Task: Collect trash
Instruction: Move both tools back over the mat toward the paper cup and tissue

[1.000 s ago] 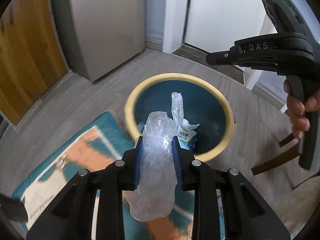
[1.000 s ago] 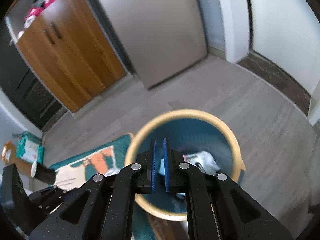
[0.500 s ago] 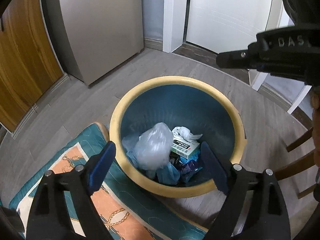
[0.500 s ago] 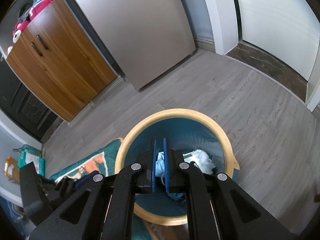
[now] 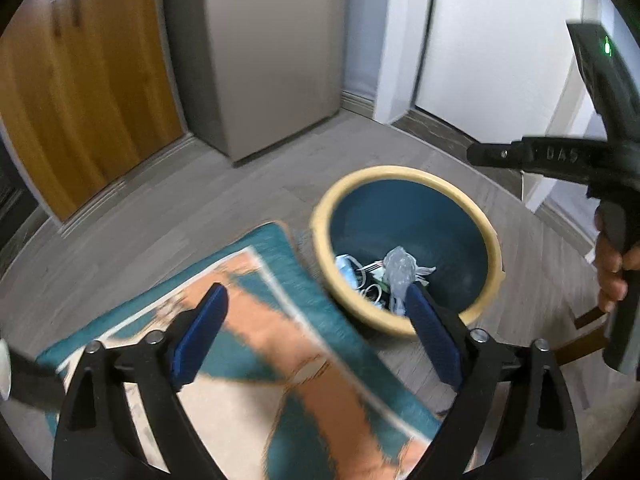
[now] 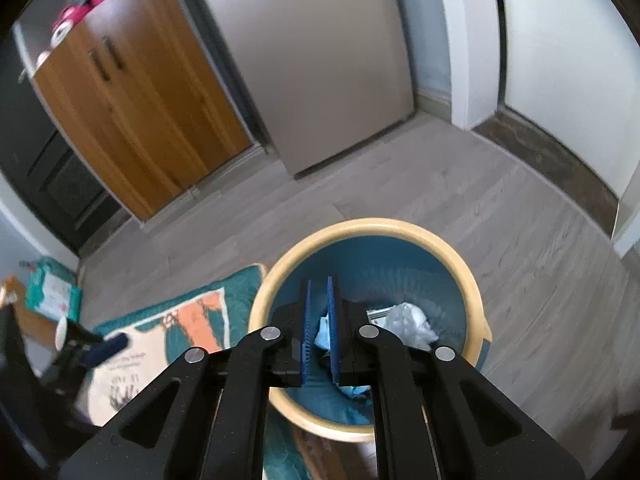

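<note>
Bag (image 5: 400, 270) lies crumpled in bin (image 5: 408, 176), light, soft, slippery, best pinched at a fold; left gripper (image 5: 316, 330) spread, opening, empty; right gripper (image 6: 320, 330) parting, nothing between.

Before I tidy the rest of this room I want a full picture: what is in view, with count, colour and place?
bin: one, blue with a cream rim, on the floor beside the rug
clear plastic bag: one, crumpled, inside the bin on top
other trash: several pieces, pale blue and white, inside the bin
rug: one, teal and orange, on the floor left of the bin
cabinet: one, wooden, against the far wall
grey appliance: one, right of the cabinet
green packet: one, far left on the floor
left gripper: black with blue pads, jaws opening wide, nothing between them
right gripper: black with blue pads, over the bin, jaws opening, nothing gripped
hand: one, on the right gripper's handle
</note>
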`<state>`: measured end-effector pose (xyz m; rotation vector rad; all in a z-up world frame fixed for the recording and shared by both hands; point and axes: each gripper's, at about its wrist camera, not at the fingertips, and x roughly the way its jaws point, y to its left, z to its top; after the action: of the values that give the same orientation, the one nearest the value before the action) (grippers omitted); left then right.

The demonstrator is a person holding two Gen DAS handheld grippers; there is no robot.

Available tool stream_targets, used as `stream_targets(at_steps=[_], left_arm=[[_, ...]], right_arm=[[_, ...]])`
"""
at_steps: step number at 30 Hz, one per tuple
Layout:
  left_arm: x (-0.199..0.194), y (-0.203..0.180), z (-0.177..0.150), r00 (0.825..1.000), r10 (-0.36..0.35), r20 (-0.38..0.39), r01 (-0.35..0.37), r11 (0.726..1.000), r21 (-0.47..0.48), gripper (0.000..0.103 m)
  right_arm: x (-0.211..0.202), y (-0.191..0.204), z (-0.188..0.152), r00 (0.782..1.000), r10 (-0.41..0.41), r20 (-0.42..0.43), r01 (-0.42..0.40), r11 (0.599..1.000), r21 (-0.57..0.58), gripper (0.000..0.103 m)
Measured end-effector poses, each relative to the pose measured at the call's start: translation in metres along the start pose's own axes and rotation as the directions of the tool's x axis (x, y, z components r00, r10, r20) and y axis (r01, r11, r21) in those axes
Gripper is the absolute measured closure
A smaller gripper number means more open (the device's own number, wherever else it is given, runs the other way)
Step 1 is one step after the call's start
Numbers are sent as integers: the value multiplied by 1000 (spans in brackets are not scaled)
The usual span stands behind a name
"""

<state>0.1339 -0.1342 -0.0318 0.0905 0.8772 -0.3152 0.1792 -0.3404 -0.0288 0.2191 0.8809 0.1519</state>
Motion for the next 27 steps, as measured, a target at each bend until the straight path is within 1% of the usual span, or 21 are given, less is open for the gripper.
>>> stream_targets(at_steps=[1,3,5,7,8,12,15,17,20,22,23,25,27], left_arm=[[-10,7,-5,1000,11,5,-11,1000,-9,11],[-28,22,-15,999,40,13,-40,999,-26,11],[-52,43,-28,997,76,8,-75,995,-63,11],[-70,60,-41,994,111,2,-111,989,-96,11],[-78,69,-46,992,126,-1,-126,986,-109,11],[-117,107,-77,975,223,-7,-221,960,-172,6],[-137,132,-98,961,275,-21,-273,938,-212,6],[-151,153,-117,952,306,-27,-302,918,-257,6],[-158,173,-140,942,331,-61,-334,894,-300,6],[-159,185,-158,929,358,-95,-369,879,-301,6],[-158,189,-166,927,358,-109,-374,876,-305,6],[-152,195,-184,935,321,-150,-354,876,-327,6],[-142,196,-200,936,298,-185,-345,880,-327,6]], right_arm=[[-4,7,-1,1000,-7,13,8,1000,-18,71],[-11,22,-5,999,-8,34,9,999,-53,68],[-18,35,-8,999,0,46,4,997,-76,64],[-23,53,-13,998,15,53,-10,995,-100,56],[-24,62,-16,998,30,48,-24,993,-112,54],[-25,100,-29,997,76,30,-71,986,-152,31],[-17,141,-45,992,128,-23,-130,970,-205,29],[-12,168,-57,986,158,-59,-168,955,-246,29],[-3,207,-73,975,191,-114,-217,931,-294,27],[7,235,-86,961,215,-172,-259,918,-299,26],[12,247,-92,954,228,-196,-279,913,-298,26],[20,269,-101,942,242,-231,-306,903,-303,26],[28,287,-111,939,233,-254,-311,892,-328,26]])
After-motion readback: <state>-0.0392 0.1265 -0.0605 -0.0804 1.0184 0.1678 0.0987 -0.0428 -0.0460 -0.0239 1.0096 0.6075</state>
